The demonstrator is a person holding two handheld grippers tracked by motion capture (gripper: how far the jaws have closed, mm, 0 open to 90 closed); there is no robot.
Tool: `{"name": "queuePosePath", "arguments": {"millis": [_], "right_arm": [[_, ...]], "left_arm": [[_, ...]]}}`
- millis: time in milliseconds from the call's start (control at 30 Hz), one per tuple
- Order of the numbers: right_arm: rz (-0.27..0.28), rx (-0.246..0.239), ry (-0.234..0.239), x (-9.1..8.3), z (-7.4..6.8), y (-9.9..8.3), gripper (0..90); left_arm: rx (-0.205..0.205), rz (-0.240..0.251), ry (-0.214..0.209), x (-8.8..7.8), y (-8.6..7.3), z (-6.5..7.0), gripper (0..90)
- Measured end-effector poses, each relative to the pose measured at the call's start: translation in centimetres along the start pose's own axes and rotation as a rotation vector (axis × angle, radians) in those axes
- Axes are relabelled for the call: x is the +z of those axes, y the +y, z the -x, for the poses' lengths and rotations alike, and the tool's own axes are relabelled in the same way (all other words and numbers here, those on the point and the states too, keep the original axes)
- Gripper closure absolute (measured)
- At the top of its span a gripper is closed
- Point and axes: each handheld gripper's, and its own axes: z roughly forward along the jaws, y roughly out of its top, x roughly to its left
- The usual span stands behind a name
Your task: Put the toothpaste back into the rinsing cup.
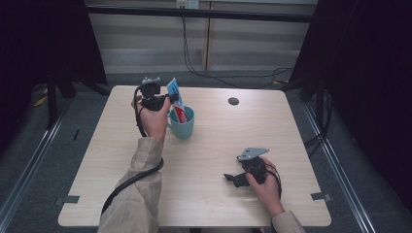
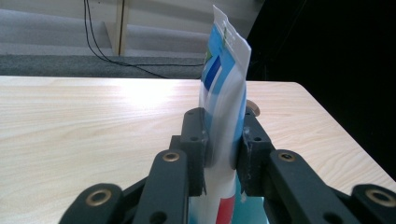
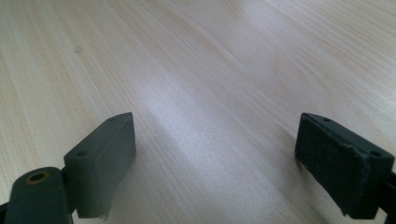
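A pale wooden table [image 1: 204,194] takes up most of the high view, with a dark floor around it and cables trailing along the far wall. On its far left part stands a teal mug [image 1: 183,124], handle turned toward the person. A small dark round disc [image 1: 233,101] lies on the far side, well apart from the mug to its right.

Standing in the mug is a toothpaste tube [image 1: 176,99], white and blue with a red lower part, its flat crimped end up and leaning slightly left. The left gripper [image 2: 223,140] is clamped on the tube about midway up, pads pressing the flattened body from both sides; in the left gripper view the tube [image 2: 224,93] rises upright between the jaws and the mug's teal shows just below. The right gripper [image 3: 215,154] rests low near the table's near right part, jaws wide apart with nothing but bare wood between them.

The step in hand looks like setting the tube into the mug, or lifting it out; which of the two I cannot tell. Either way, it goes best with the tube kept close to vertical so its lower end clears the rim, and with the hand moving straight up or down, not sideways, since a sideways pull could tip the light mug. If releasing, the tube's base should be seated first.
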Motion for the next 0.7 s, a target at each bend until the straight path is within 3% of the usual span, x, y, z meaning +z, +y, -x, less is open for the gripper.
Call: {"name": "queuePosePath", "arguments": {"millis": [700], "right_arm": [[0.0,0.0,0.0,0.0,0.0,0.0,11.9]], "left_arm": [[0.0,-0.018,0.019,0.34,-0.59,-0.15,74.3]]}}
